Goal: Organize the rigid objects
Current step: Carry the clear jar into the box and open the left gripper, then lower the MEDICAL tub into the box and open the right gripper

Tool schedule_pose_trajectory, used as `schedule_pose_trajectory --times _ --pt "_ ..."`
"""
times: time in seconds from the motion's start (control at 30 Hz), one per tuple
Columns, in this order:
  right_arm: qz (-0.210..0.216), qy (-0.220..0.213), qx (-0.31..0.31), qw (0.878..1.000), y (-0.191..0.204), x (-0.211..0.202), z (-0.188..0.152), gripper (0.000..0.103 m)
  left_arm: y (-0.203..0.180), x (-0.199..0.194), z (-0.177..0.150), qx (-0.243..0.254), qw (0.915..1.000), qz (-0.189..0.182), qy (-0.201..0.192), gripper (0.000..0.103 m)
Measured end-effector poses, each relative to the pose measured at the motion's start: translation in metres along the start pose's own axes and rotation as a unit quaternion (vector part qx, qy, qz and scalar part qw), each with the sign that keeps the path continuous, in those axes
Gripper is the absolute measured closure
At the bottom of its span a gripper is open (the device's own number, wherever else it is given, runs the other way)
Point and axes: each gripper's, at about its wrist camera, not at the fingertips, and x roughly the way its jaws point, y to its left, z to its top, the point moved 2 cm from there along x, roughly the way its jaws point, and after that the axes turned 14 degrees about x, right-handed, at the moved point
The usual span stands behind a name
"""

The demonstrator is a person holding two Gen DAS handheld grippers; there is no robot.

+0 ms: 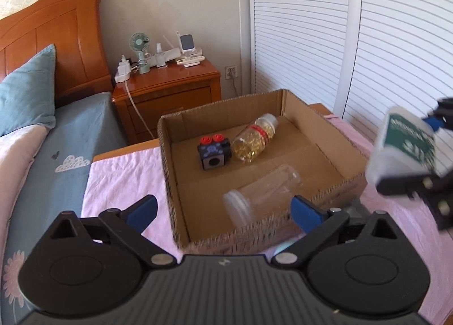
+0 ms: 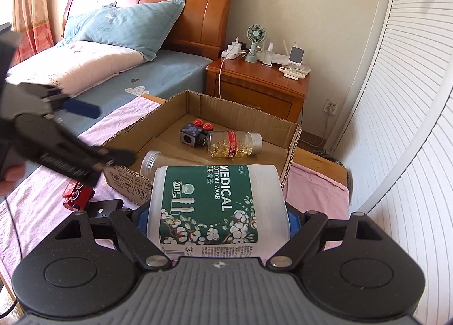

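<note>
gripping cotton swab jar [image 2: 218,209], long axis pointing forward, right claw [image 2: 216,218]; left claw [image 1: 223,209] released, empty.

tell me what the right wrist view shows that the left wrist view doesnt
Only the right wrist view shows the red toy on the pink cloth beside the box, the orange curtain, and the label on the cotton swab tub gripped in the right tongs.

Only the left wrist view shows the open left tongs from behind, with nothing pressed between them.

Both show the cardboard box holding a black cube, a capsule bottle and a clear jar, plus the nightstand.
</note>
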Motion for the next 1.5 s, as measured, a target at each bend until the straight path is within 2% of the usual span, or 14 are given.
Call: schedule_pose_trajectory --times 0.3,0.67,0.93,1.1,1.17,1.23,1.5 --pt "-0.006 0.0 0.022 1.0 -0.007 0.02 0.019 0.016 -0.022 -0.044 -0.035 -0.02 0.9996 0.021 -0.002 0.002" --pt "-0.026 0.035 0.067 0.997 -0.015 0.089 0.061 0.016 -0.022 -0.056 -0.051 -0.021 0.999 0.039 0.0 0.002" --pt "-0.044 0.05 0.077 0.995 -0.011 0.125 0.069 0.016 -0.008 -0.06 -0.059 -0.044 0.9981 0.043 -0.005 0.002" --pt "-0.051 0.046 0.072 0.995 -0.008 0.132 0.069 0.014 -0.006 -0.058 -0.061 -0.051 0.9977 0.044 -0.001 0.002" --pt "-0.051 0.041 0.077 0.995 -0.008 0.131 0.069 0.004 -0.006 -0.059 -0.061 -0.051 0.9978 0.042 -0.002 0.002" --pt "-0.045 0.035 0.083 0.995 -0.01 0.126 0.069 0.0 -0.007 -0.061 -0.061 -0.052 0.9978 0.041 -0.003 0.002" --pt "-0.047 0.029 0.098 0.994 -0.013 0.1 0.062 0.0 -0.008 -0.065 -0.062 -0.055 0.9977 0.039 -0.002 0.002"
